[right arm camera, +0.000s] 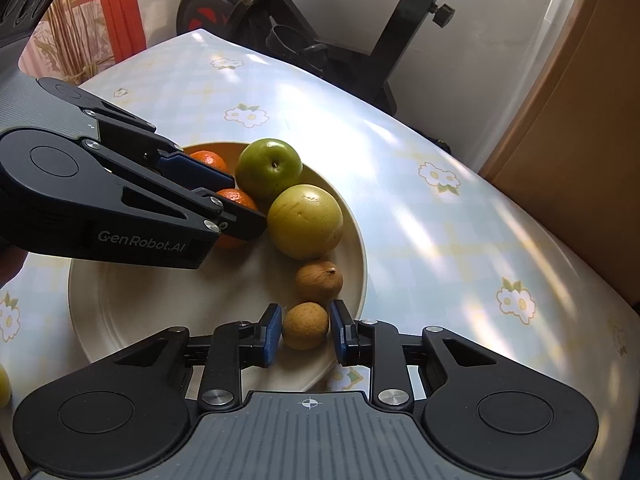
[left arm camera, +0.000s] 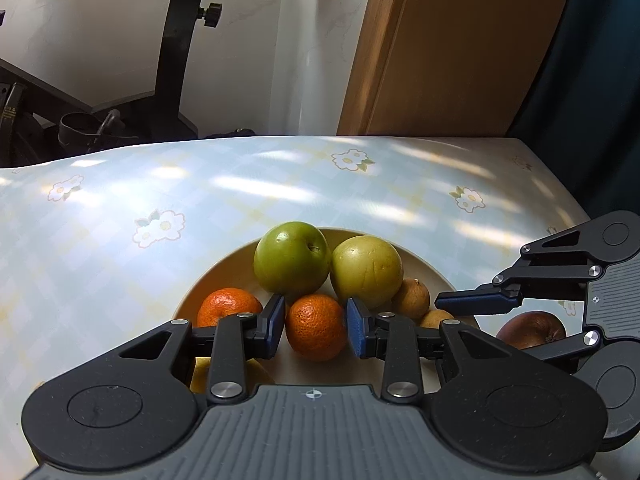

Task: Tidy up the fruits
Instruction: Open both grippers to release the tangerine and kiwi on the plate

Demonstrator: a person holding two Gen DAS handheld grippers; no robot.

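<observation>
Left claw (left arm camera: 316, 330) spread around a tangerine (left arm camera: 316, 327); right claw (right arm camera: 303, 332) spread around a small brown fruit (right arm camera: 306, 325).

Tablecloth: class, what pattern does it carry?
The tablecloth has pale blue checks with white flowers, clearest in the right wrist view.

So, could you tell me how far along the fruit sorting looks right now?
Done: two green apples, two oranges and two small brown fruits lie in the bowl. In hand: the left gripper brackets an orange and the right gripper a brown fruit, jaws apart. Left: a dark red fruit and something yellow outside the bowl.
</observation>
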